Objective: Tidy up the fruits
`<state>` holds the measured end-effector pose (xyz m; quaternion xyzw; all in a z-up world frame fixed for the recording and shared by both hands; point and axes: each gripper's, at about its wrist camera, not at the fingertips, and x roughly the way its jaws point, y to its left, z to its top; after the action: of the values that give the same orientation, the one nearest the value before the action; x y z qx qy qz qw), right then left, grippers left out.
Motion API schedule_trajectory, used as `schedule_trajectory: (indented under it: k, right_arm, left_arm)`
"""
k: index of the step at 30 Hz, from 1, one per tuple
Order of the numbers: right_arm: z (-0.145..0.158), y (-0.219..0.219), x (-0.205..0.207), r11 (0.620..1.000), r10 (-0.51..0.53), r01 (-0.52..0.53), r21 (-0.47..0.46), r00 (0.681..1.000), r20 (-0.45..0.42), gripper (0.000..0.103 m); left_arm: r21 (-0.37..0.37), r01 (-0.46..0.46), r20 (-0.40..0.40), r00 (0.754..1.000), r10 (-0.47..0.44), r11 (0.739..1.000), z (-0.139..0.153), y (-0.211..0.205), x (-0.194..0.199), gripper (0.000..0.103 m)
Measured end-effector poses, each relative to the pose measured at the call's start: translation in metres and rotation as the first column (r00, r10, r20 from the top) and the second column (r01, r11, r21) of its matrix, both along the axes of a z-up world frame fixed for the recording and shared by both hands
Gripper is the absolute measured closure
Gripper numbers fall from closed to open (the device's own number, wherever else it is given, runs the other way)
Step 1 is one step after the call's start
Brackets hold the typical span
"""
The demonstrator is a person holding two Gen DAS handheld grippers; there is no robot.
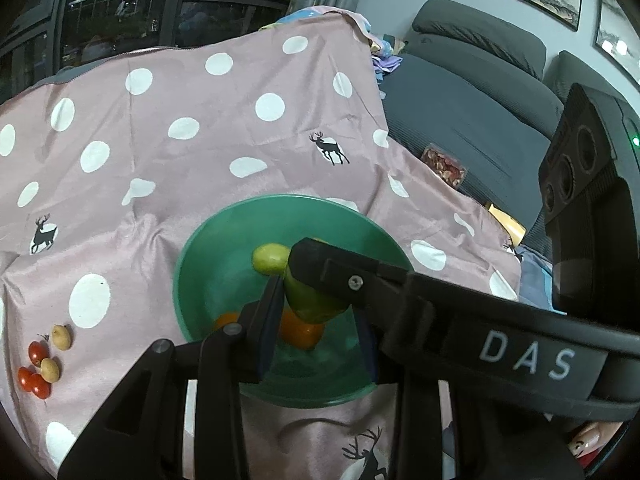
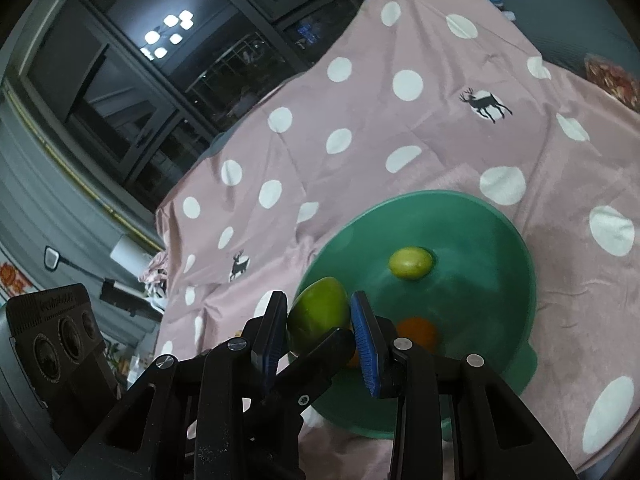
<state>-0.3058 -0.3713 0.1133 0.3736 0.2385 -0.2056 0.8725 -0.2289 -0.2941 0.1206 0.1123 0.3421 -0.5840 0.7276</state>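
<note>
A green bowl (image 1: 208, 248) sits on the pink polka-dot cloth (image 1: 160, 140) and holds a small yellow-green fruit (image 1: 270, 258) and orange fruits (image 1: 302, 332). My right gripper (image 2: 320, 320) is shut on a large green fruit (image 2: 318, 312) and holds it over the bowl's (image 2: 500, 240) near rim; the same fruit (image 1: 312, 304) shows in the left wrist view under the right gripper's arm. My left gripper (image 1: 316, 336) is open over the bowl, its fingers either side of the fruit, apparently not touching it. The small yellow-green fruit (image 2: 410, 263) and an orange (image 2: 418, 332) lie inside the bowl.
Several cherry tomatoes (image 1: 34, 368) and two small yellowish fruits (image 1: 56, 354) lie on the cloth at the left. A grey sofa (image 1: 480, 92) with a snack box (image 1: 444, 166) stands to the right. Dark windows (image 2: 140, 80) lie beyond the table.
</note>
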Motion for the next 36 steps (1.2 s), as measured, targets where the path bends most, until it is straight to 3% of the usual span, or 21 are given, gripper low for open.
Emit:
schedule_trajectory:
  k: [36]
  right_arm:
    - [-0.033,-0.031,0.004,0.992,-0.088,0.102,0.080,0.983,-0.163,0.067]
  left_arm:
    - [0.104,0.065,-0.124,0.991,-0.051,0.992,-0.039,-0.035,0.007,0.069]
